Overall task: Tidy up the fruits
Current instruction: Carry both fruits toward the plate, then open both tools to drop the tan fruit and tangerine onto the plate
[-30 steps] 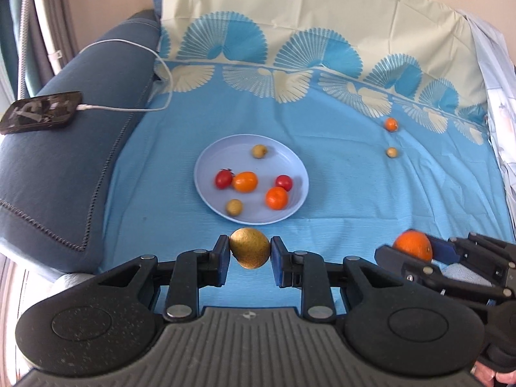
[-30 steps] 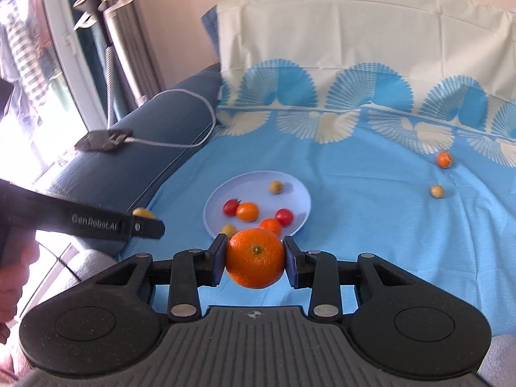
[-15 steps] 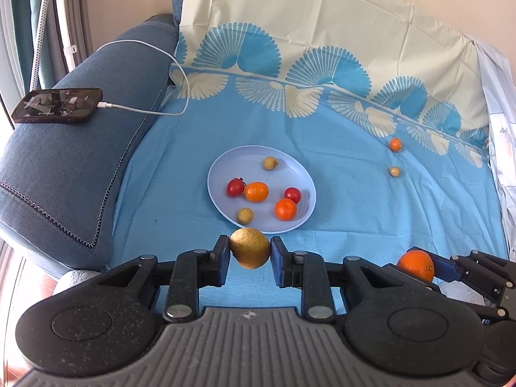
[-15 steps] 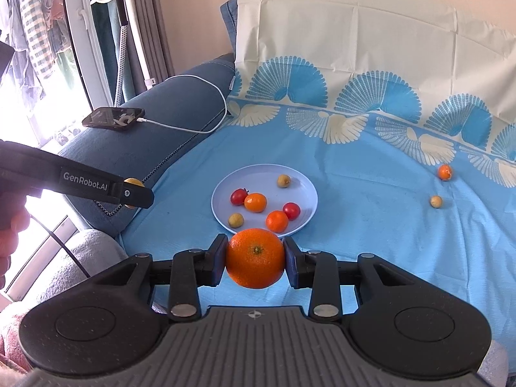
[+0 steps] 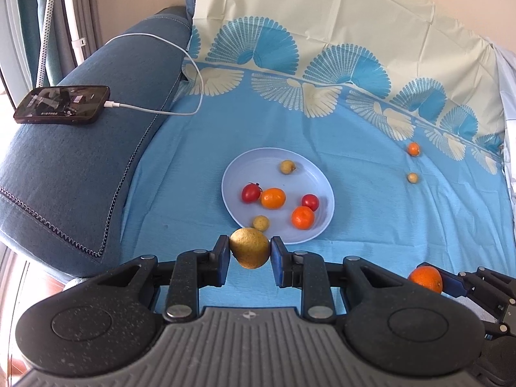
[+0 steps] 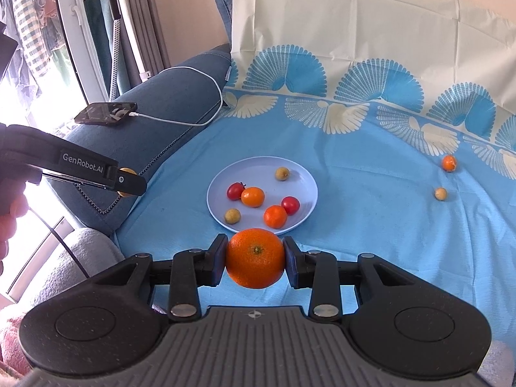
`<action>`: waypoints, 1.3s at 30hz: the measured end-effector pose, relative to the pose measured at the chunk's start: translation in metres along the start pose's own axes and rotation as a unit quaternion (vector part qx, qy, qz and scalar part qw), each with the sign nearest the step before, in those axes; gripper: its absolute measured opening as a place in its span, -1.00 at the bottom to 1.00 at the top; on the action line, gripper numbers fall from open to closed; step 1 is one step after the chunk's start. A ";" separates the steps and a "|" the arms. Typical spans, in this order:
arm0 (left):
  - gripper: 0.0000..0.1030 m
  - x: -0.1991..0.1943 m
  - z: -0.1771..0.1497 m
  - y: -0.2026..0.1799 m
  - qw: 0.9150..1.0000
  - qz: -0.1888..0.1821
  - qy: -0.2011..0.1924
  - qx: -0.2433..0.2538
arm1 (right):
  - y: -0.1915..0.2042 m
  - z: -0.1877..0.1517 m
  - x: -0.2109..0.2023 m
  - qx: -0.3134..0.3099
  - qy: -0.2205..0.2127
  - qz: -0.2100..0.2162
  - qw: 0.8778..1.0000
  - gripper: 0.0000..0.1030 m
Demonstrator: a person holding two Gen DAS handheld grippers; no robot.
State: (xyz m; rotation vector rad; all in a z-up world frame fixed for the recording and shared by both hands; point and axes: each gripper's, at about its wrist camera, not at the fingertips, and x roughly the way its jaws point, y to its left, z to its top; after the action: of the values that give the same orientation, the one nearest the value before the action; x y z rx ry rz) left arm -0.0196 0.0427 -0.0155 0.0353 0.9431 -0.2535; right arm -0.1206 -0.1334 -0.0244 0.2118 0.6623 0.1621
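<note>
golden-brown round fruit (image 5: 250, 247) is clamped between the left gripper (image 5: 250, 251) pads, and an orange (image 6: 254, 258) is gripped by the right gripper (image 6: 254, 259), both near the plate (image 6: 300, 177) edge.

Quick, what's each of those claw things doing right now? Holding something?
Left gripper: closed on a yellow-brown fruit.
Right gripper: closed on an orange.
</note>
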 end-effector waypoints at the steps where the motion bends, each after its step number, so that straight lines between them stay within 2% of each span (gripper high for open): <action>1: -0.43 0.002 0.003 0.000 1.000 0.001 0.002 -0.001 | -0.002 0.001 0.003 0.002 0.001 0.000 1.000 -0.26; 16: -0.43 0.067 0.052 -0.012 1.000 0.017 0.017 0.002 | -0.020 0.034 0.066 0.018 -0.002 -0.007 1.000 -0.26; 30: -0.43 0.147 0.080 -0.012 0.998 0.028 0.049 0.005 | -0.034 0.052 0.147 -0.011 0.021 -0.017 1.000 -0.26; 39: -0.43 0.188 0.088 -0.010 0.997 0.041 0.070 0.012 | -0.040 0.053 0.189 -0.018 0.038 -0.009 0.999 -0.26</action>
State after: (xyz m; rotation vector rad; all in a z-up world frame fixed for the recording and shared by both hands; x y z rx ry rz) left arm 0.1535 -0.0166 -0.1143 0.1157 1.0751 -0.1874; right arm 0.0627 -0.1390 -0.1058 0.1647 0.7368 0.1649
